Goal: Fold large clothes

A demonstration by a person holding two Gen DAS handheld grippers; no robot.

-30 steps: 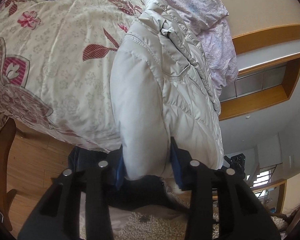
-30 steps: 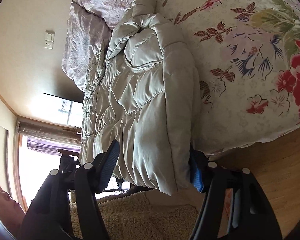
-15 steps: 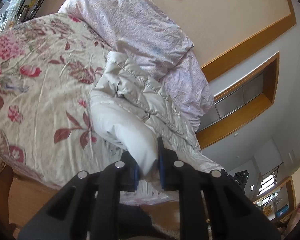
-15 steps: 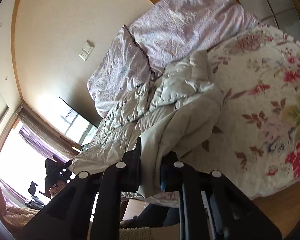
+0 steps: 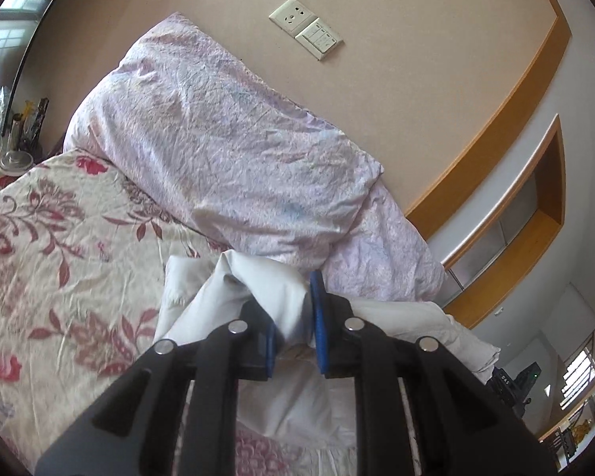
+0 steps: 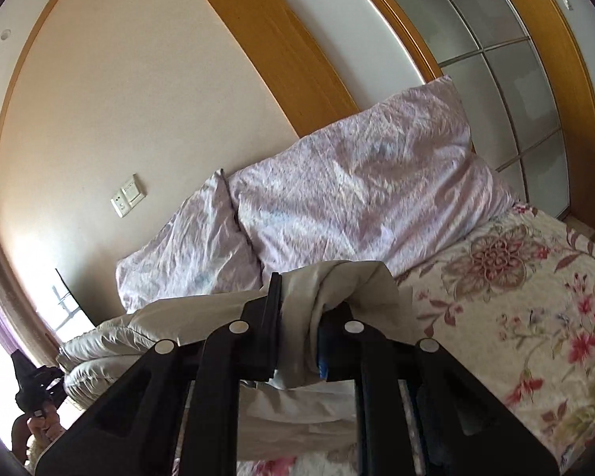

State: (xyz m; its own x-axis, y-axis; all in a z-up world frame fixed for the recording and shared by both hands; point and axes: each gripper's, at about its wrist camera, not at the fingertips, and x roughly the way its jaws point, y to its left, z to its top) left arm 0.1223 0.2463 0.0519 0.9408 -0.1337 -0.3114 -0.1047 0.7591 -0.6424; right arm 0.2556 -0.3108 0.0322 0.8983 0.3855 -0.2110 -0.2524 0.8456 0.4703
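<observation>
Jacket (image 5: pixel 281 289) fabric, pale and quilted, is pinched in both grippers: left gripper (image 5: pixel 293 331) and right gripper (image 6: pixel 297 333) each clamp a bunched fold above the floral bed (image 6: pixel 515 301), near the lilac pillows (image 5: pixel 226 150) at its head edge.

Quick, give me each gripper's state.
Left gripper: closed on the white jacket.
Right gripper: closed on the same jacket's hem.

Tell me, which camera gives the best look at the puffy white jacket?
The right wrist view: the jacket stretches sideways from the right gripper, its quilted bulk showing. The left wrist view shows only bunched fabric pinched in the left gripper.
</observation>
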